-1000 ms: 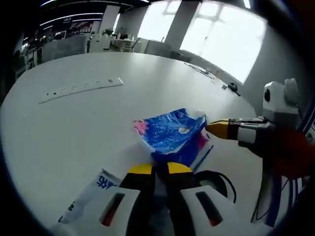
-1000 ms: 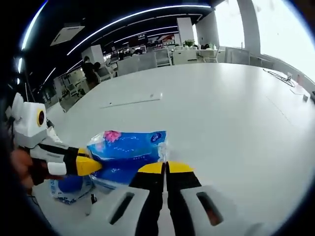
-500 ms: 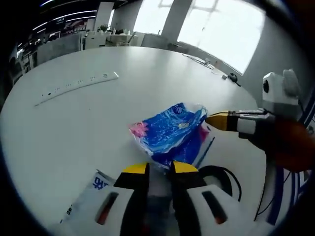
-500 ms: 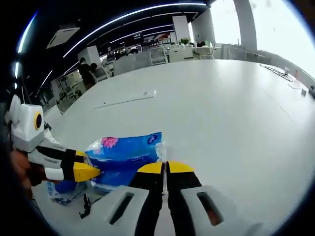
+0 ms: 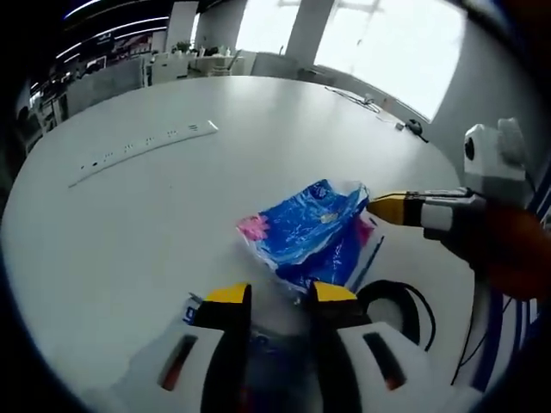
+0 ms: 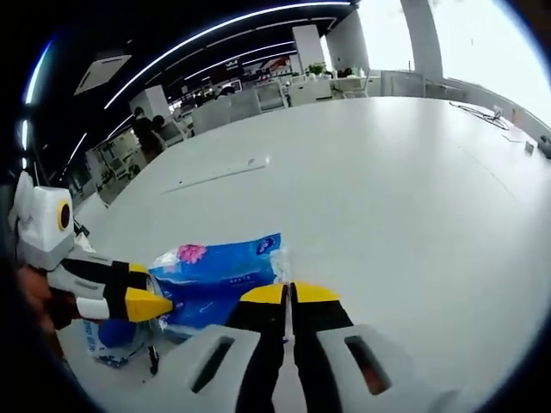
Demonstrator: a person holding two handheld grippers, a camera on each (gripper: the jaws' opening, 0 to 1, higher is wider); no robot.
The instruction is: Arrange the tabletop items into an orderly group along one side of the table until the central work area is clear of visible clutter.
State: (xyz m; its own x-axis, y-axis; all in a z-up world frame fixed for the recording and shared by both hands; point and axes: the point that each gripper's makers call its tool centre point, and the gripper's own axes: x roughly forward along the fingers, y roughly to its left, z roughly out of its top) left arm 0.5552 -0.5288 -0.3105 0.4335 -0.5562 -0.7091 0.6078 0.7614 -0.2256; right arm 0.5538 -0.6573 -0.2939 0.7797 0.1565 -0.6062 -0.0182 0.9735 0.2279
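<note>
Right gripper [image 6: 289,293]: clenched on blue pack's [image 6: 217,271] edge, likely to drag it aside.
Left gripper [image 5: 274,296]: released, jaws apart just beside the pack.

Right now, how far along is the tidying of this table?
Partly done: the middle of the white table is mostly bare. In hand: the right gripper is shut on the edge of a blue packet, with the left gripper open beside it. Left: the power strip and black cable.
</note>
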